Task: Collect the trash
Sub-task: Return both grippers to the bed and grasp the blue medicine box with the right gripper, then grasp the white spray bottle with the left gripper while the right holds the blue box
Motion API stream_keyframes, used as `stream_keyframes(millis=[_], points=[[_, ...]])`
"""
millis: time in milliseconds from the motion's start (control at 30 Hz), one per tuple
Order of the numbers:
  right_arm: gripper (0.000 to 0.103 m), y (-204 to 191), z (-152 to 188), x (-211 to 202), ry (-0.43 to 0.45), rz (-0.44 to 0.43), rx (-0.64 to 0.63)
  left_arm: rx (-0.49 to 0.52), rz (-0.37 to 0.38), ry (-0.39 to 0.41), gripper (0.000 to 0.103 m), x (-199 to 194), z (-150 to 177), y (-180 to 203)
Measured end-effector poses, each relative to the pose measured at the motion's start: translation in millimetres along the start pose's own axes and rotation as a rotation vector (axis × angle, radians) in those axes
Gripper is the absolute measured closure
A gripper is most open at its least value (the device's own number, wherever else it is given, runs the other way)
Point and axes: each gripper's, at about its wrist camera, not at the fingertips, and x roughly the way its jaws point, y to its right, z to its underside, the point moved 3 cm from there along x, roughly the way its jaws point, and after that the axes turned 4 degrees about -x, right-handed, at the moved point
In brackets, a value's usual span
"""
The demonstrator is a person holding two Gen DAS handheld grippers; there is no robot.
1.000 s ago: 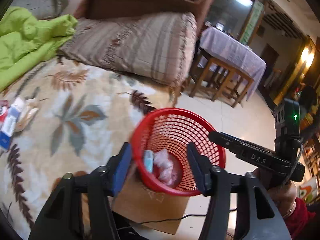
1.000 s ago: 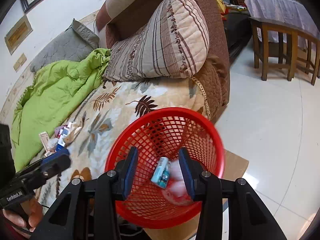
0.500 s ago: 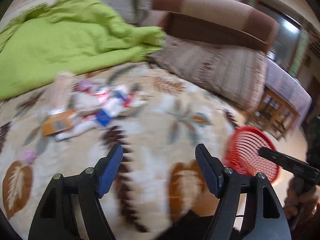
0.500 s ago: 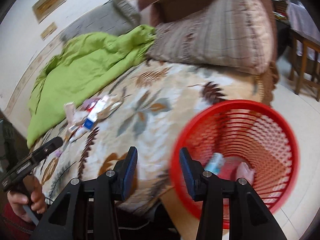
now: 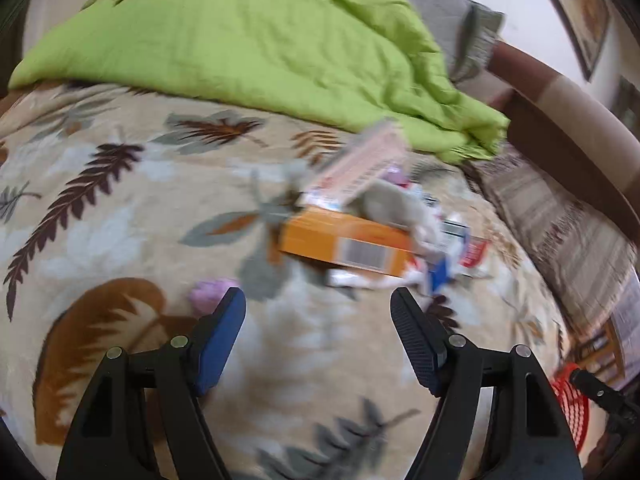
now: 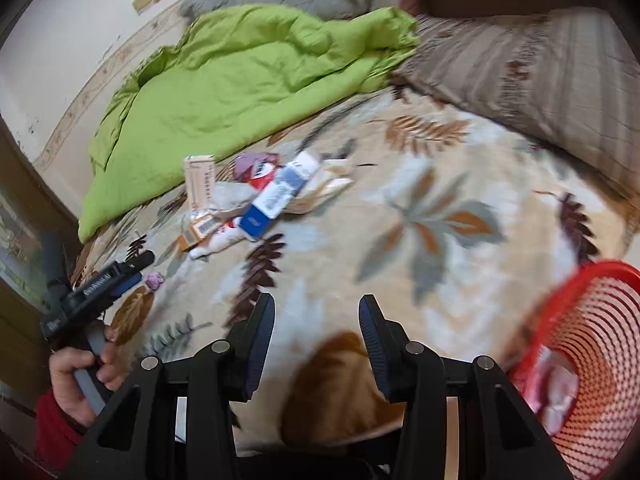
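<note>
Left wrist view: orange box [image 5: 348, 246], green blanket [image 5: 248, 36] behind, red basket [image 6: 592, 364] right.

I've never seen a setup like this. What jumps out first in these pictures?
Probably the bright green blanket bunched along the far side of the leaf-patterned bedspread. Next, the heap of litter in front of it: an orange box, a blue and white carton and crumpled wrappers. Then the red basket at the bed's near right edge, with both open grippers, left and right, empty.
</note>
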Motion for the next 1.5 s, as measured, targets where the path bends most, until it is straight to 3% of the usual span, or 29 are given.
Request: stream_keyframes(millis=[100, 267, 333, 500, 600, 667, 733, 867, 1000, 1167, 1333, 1433, 1500], points=[[0.047, -15, -19, 26, -0.036, -0.038, 0.011, -0.035, -0.03, -0.017, 0.029, 13, -4, -15], [0.047, -33, -54, 81, -0.101, -0.093, 0.098, 0.019, -0.099, 0.004, 0.029, 19, -7, -17], [0.047, -36, -65, 105, -0.116, -0.107, 0.161, 0.023, -0.11, 0.003, 0.024, 22, -6, -17], [0.047, -33, -80, 154, -0.123, -0.056, 0.313, 0.021, -0.159, -0.002, 0.019, 27, -7, -26], [0.047, -28, -84, 175, -0.117, -0.033, 0.393, -0.017, -0.185, -0.045, 0.019, 35, -4, -35], [0.047, -26, -85, 186, -0.109, -0.045, 0.442, -0.053, -0.167, -0.09, 0.019, 42, 0, -41], [0.047, -24, -87, 196, -0.099, -0.029, 0.47, -0.036, -0.182, -0.077, 0.019, 40, 0, -38], [0.063, -14, -87, 209, -0.089, -0.046, 0.459, 0.002, -0.217, -0.093, 0.016, 45, 5, -33], [0.067, -13, -89, 207, -0.097, -0.071, 0.385, 0.02, -0.242, -0.084, 0.013, 47, 5, -28], [0.067, -52, -79, 205, -0.126, -0.104, 0.204, -0.133, -0.11, -0.031, 0.013, 28, -8, -43], [0.067, -110, -59, 202, -0.232, -0.341, 0.086, -0.223, -0.021, 0.036, 0.013, 8, -20, -54], [0.067, -117, -68, 187, -0.167, -0.407, 0.065, -0.271, 0.022, 0.042, 0.013, 5, -22, -60], [0.067, -111, -81, 172, -0.077, -0.376, 0.047, -0.273, 0.054, 0.032, 0.013, 6, -22, -58]])
